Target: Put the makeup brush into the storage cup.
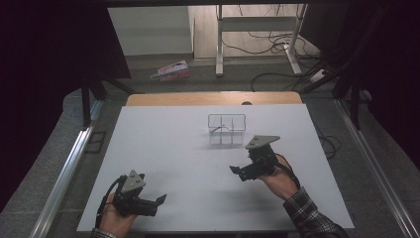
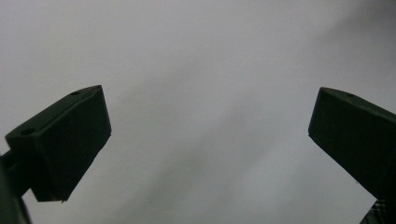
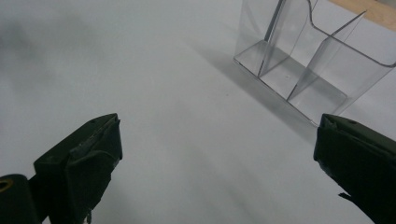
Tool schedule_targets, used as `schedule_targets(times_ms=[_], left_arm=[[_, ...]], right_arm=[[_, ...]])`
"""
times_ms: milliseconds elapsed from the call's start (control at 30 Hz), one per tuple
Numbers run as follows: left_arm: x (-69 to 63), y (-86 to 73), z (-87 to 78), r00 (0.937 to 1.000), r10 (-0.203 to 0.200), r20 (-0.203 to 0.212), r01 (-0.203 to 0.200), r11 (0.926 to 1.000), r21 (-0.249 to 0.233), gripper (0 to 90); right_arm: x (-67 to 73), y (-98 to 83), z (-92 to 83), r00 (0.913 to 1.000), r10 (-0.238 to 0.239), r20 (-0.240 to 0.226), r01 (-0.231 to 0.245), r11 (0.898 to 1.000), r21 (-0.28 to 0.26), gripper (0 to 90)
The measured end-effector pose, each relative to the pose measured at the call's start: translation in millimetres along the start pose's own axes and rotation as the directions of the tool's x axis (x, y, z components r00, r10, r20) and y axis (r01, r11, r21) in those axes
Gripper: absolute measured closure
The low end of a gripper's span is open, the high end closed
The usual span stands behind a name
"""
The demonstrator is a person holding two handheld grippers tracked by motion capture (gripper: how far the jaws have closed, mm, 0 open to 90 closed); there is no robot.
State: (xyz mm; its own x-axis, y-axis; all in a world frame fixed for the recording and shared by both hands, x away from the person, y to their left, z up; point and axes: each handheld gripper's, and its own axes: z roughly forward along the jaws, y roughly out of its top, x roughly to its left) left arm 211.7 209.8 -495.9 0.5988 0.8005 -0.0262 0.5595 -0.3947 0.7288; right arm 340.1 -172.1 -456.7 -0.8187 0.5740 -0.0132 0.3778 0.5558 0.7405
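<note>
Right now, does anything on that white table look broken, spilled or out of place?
Nothing stands out. The clear plastic organizer stands upright on the white table, its compartments empty as far as I can see, with no spill around it. Both tongs, left and right, are open and hold nothing.

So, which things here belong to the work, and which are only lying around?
For the work:
- clear divided box on the white table
- right claw, open, nearest the box
- left claw, open

Lying about:
- pink packet on the floor
- cables behind the table
</note>
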Motion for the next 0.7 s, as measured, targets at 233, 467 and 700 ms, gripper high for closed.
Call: schedule_targets(times_ms=[233, 467, 700], left_arm=[[0.1, -0.1, -0.1, 1.0000, -0.001, -0.001, 0.001, 1.0000, 0.000, 0.0], [-0.1, 0.0, 0.1, 1.0000, 0.000, 0.000, 0.000, 1.0000, 0.001, 0.0], [0.3, -0.3, -0.2, 1.0000, -0.002, -0.001, 0.002, 1.0000, 0.000, 0.0]], right_arm=[[-0.1, -5.1, -5.4, 1.0000, 0.004, -0.002, -0.004, 1.000, 0.000, 0.9], [-0.4, -10.6, -9.9, 0.9999, 0.010, 0.003, -0.010, 1.000, 0.001, 0.7], [-1.5, -15.8, -13.4, 0.9998, 0.014, 0.011, -0.014, 1.000, 0.003, 0.8]])
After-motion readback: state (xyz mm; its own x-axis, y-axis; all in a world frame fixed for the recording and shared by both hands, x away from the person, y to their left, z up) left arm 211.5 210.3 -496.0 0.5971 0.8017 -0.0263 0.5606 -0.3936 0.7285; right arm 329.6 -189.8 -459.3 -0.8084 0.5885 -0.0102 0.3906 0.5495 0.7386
